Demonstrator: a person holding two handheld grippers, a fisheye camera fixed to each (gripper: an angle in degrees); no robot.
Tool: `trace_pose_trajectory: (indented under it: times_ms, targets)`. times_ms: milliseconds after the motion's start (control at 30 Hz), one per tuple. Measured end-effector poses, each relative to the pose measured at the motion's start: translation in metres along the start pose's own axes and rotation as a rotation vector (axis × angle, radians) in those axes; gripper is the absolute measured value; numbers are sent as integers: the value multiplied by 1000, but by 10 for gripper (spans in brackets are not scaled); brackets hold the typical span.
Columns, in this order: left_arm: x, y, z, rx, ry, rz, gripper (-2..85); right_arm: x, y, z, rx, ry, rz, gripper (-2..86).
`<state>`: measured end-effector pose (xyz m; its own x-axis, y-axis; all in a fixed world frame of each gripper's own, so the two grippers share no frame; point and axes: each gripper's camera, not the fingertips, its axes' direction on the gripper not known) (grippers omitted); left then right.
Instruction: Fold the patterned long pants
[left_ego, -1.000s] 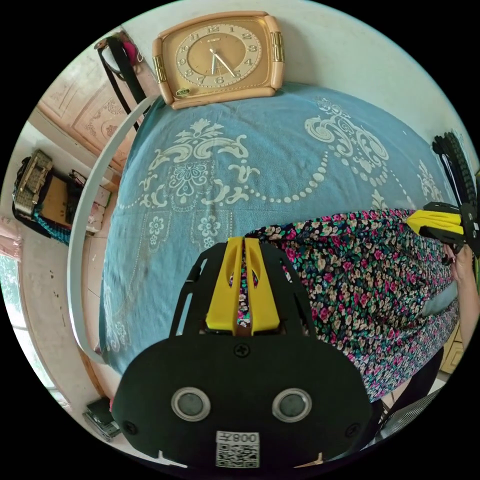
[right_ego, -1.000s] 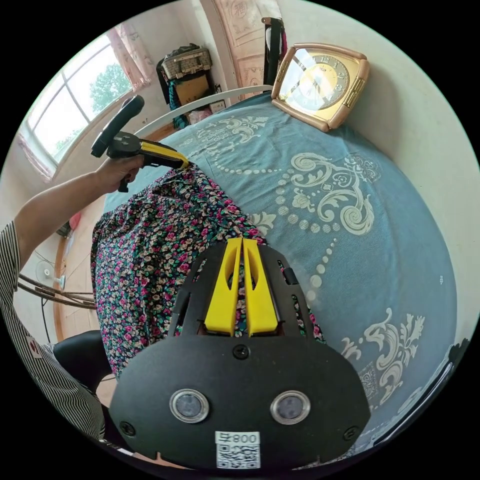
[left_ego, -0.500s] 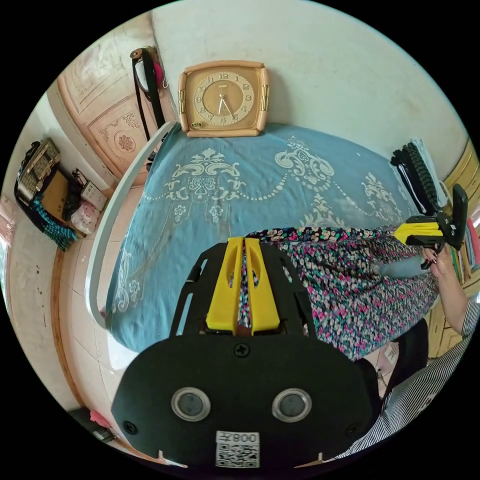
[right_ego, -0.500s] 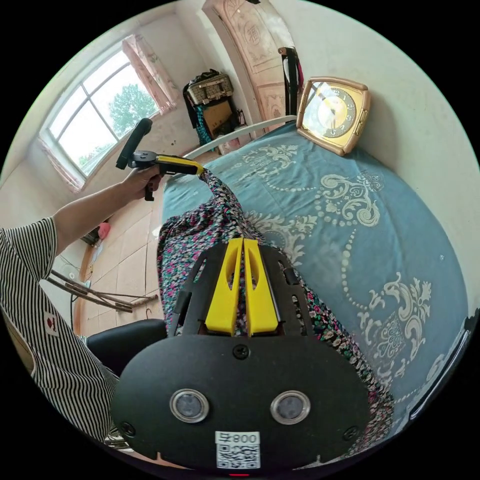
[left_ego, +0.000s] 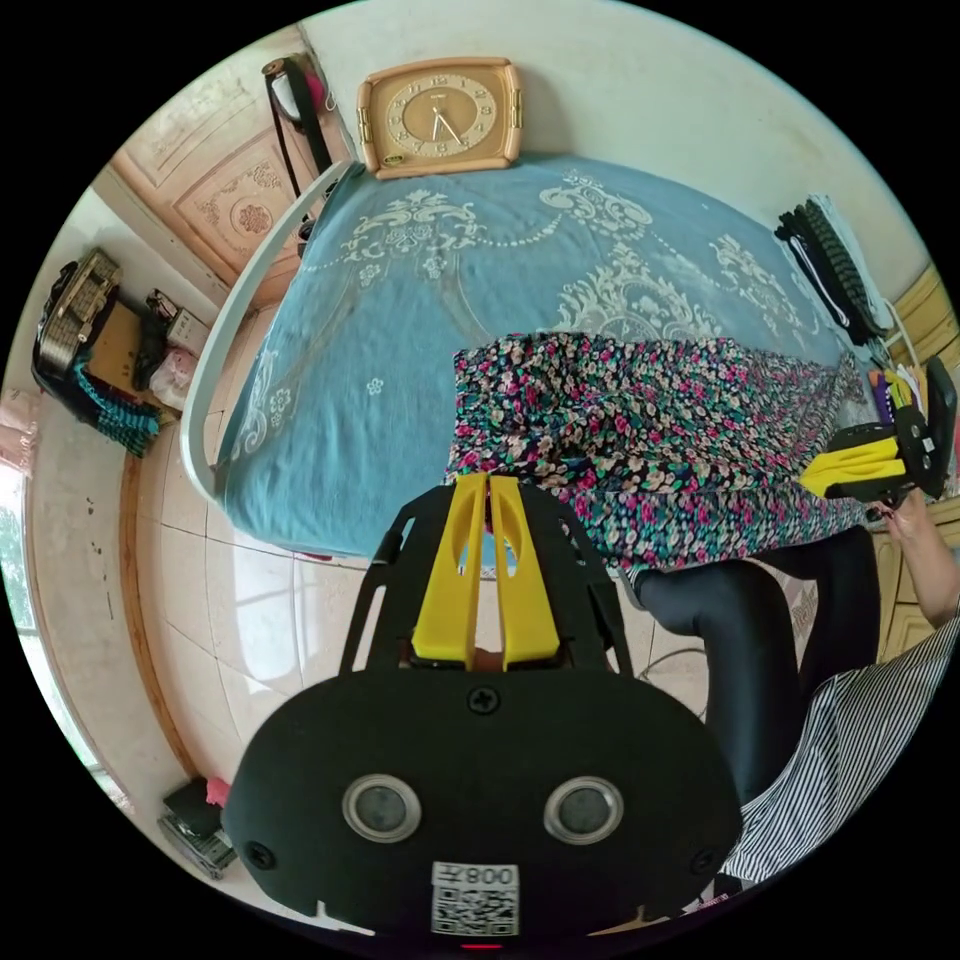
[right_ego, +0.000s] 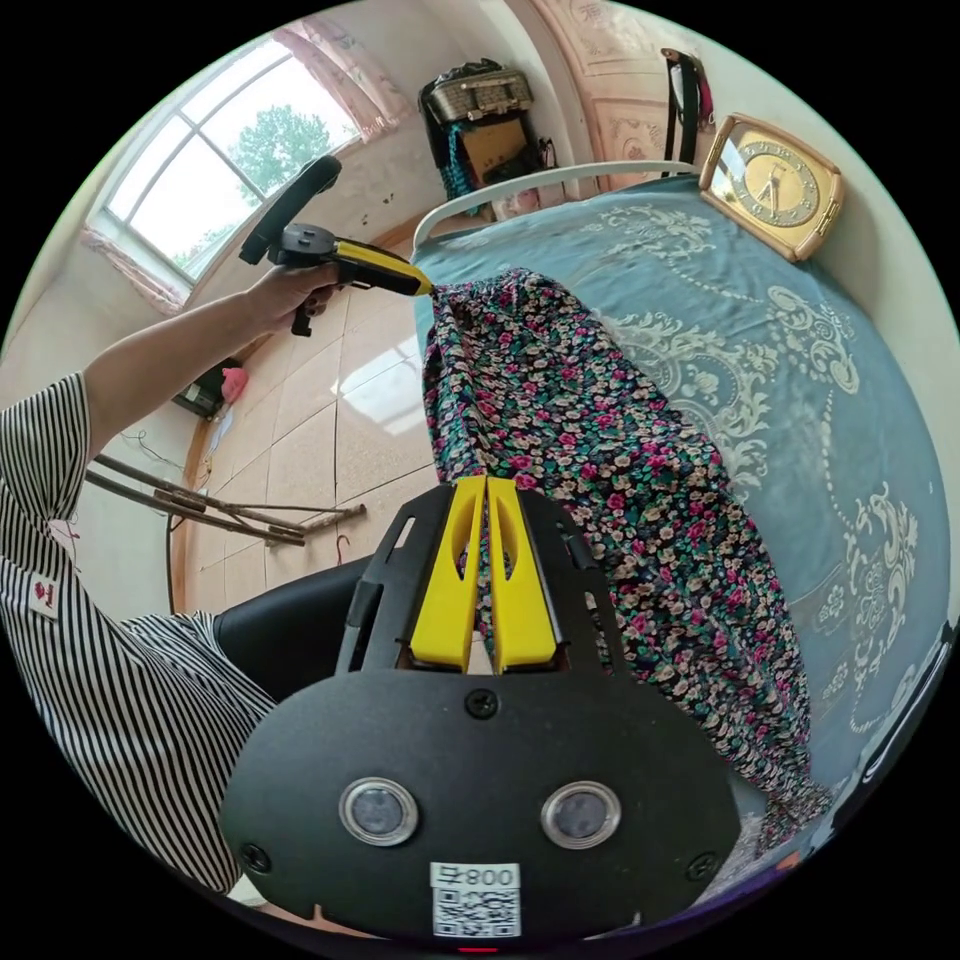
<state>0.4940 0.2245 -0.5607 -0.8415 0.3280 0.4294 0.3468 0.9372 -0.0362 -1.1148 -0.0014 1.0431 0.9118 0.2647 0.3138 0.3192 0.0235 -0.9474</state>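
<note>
Left gripper view, flowery pants (left_ego: 660, 430) lie long-ways along the near edge of the blue bed (left_ego: 400, 300), left hand-held gripper (left_ego: 487, 490) and right hand-held gripper (right_ego: 486, 492) each pinch one end, jaws nearly closed.

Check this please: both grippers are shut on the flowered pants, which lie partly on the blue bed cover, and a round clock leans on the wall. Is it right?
Not fully. The clock is rectangular with rounded corners, not round, as the left gripper view shows. The rest holds: the left gripper and the right gripper are both shut on the flowered pants, which lie partly on the blue bed cover.
</note>
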Motion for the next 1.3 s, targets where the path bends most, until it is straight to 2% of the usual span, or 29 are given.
trace_pose_trajectory:
  times_ms: [367,800,967,1100,1200,1300]
  targets:
    - [6,58,-1,-72,-56,49,5,-32,-3,66,-82,-51,10,2]
    - [19,110,-4,-105,-92,12,6,-35,-3,139,-165,-18,0,3]
    - [28,131,-22,-48,-135,-21,5,-29,3,159,-169,-20,6,3]
    - [33,143,-23,-80,-136,-38,5,-22,11,180,-184,-2,20,3]
    - [36,157,-36,-24,-109,-112,4,-12,22,194,-175,-13,42,3]
    - [47,174,-52,38,-166,-187,2,-1,33,204,-157,-43,70,3]
